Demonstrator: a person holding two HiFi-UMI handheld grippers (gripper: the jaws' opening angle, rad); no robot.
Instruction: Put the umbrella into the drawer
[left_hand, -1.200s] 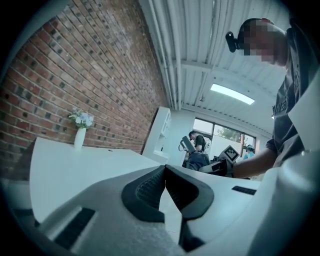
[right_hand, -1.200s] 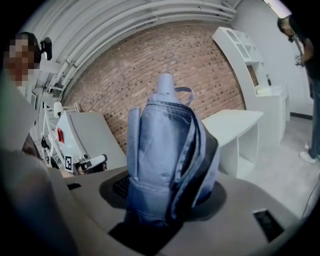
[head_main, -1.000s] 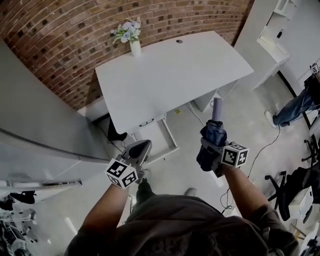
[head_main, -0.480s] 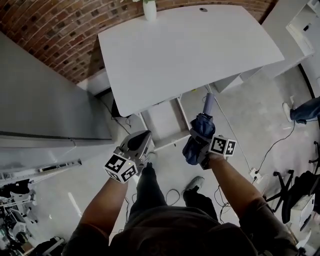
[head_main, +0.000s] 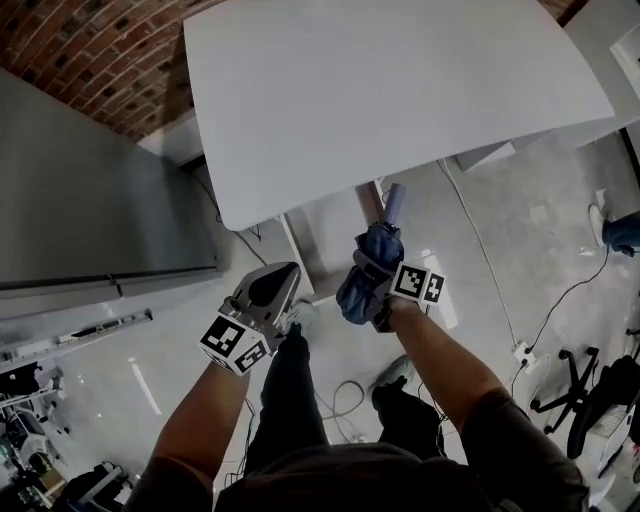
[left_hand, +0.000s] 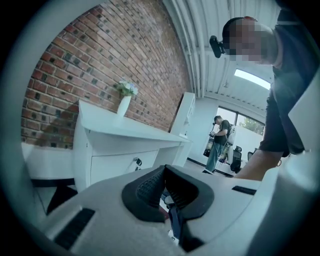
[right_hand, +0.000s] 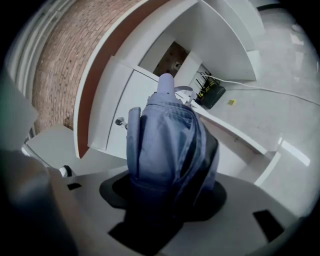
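Note:
A folded blue umbrella (head_main: 368, 262) with a pale handle tip (head_main: 393, 200) is clamped in my right gripper (head_main: 373, 291), which is shut on its bunched fabric. In the right gripper view the umbrella (right_hand: 167, 135) fills the jaws of the right gripper (right_hand: 170, 192) and points at the white desk's drawer unit. The open drawer (head_main: 322, 235) juts out below the desk (head_main: 400, 90) edge, just left of the umbrella; its rim (right_hand: 235, 134) runs behind the umbrella. My left gripper (head_main: 288, 276) hangs left of the drawer, shut and holding nothing, and its pads (left_hand: 150, 187) meet at the tip.
A brick wall (head_main: 90, 50) stands behind the desk and a grey cabinet (head_main: 90, 190) to its left. Cables (head_main: 340, 395) lie on the floor by my legs. A flower vase (left_hand: 124, 97) sits on the desk. Another person (left_hand: 218, 142) stands far off.
Both grippers have come down and closer to the desk. The umbrella now sits beside the open drawer. The vase has left the head view.

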